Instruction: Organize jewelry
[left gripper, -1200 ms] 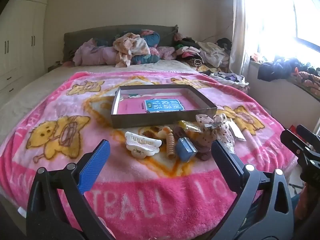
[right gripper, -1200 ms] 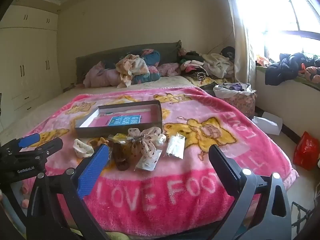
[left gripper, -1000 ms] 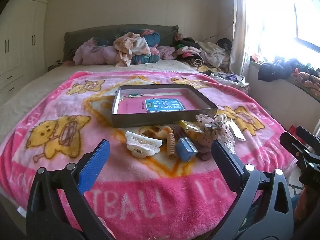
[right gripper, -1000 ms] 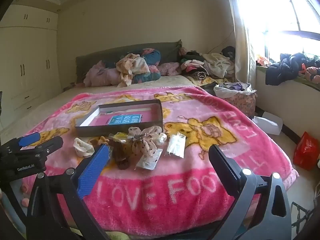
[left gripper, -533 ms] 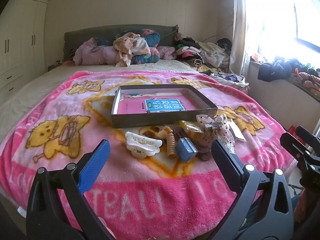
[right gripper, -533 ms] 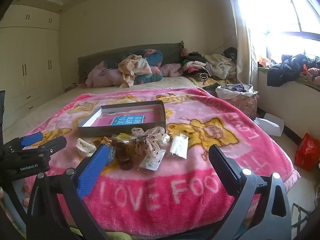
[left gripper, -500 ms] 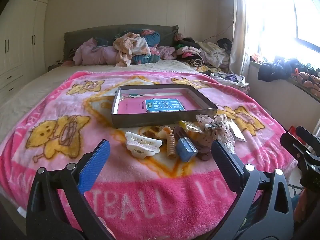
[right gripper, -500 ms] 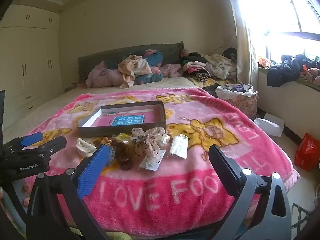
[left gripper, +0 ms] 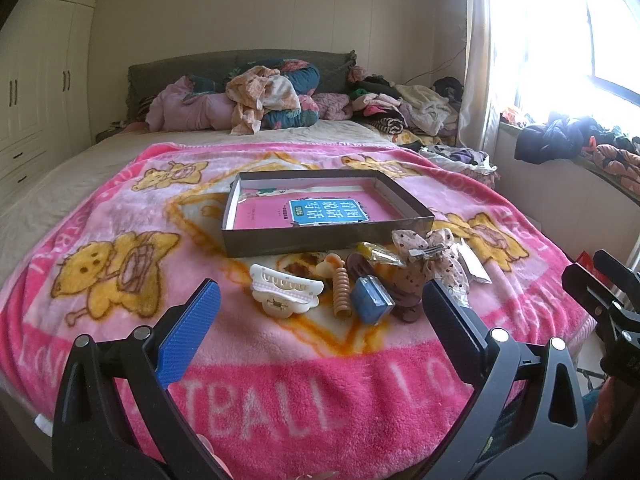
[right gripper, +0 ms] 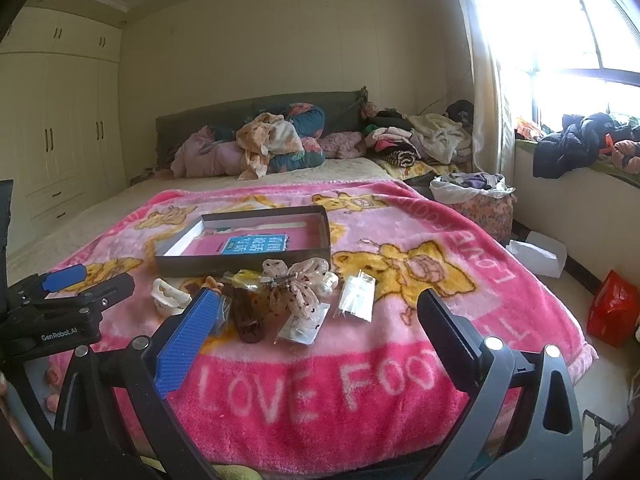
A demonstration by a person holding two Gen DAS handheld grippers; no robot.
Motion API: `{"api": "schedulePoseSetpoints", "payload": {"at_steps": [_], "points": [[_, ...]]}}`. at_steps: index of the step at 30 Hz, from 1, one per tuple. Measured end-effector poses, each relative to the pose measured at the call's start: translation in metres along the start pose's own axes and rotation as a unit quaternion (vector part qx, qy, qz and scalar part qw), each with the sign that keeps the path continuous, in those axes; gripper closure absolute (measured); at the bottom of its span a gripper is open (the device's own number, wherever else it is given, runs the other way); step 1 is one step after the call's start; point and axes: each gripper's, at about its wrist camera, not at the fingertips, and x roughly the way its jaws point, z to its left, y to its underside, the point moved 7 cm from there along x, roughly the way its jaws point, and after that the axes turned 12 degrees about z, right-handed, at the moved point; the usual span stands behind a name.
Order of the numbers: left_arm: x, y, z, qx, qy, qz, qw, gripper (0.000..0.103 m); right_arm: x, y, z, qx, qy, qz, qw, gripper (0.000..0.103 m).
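Right wrist only: red bag [right gripper: 612, 309]

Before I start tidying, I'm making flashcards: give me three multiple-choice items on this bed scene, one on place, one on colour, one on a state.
1. Where is the white claw clip?
A. inside the box
B. on the blanket in front of the box
C. on the windowsill

2. What colour is the label on the pink book in the shallow box?
A. blue
B. yellow
C. black

3. How is the left gripper?
A. shut on the clip
B. shut, empty
C. open, empty

Answers: B, the clip lies on the blanket before the box wall; A, blue label; C, fingers wide apart, nothing between.
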Motion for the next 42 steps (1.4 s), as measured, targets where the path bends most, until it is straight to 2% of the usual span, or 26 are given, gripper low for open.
{"api": "schedulePoseSetpoints", "payload": {"at_steps": [42], "points": [[0.0019, 0.0008, 0.0042, -0.005, 0.000, 0.002, 1.0000, 0.011, 0.0028, 0.0026, 0.0015, -0.001, -0.003, 0.005, 1.000, 0.006]]}}
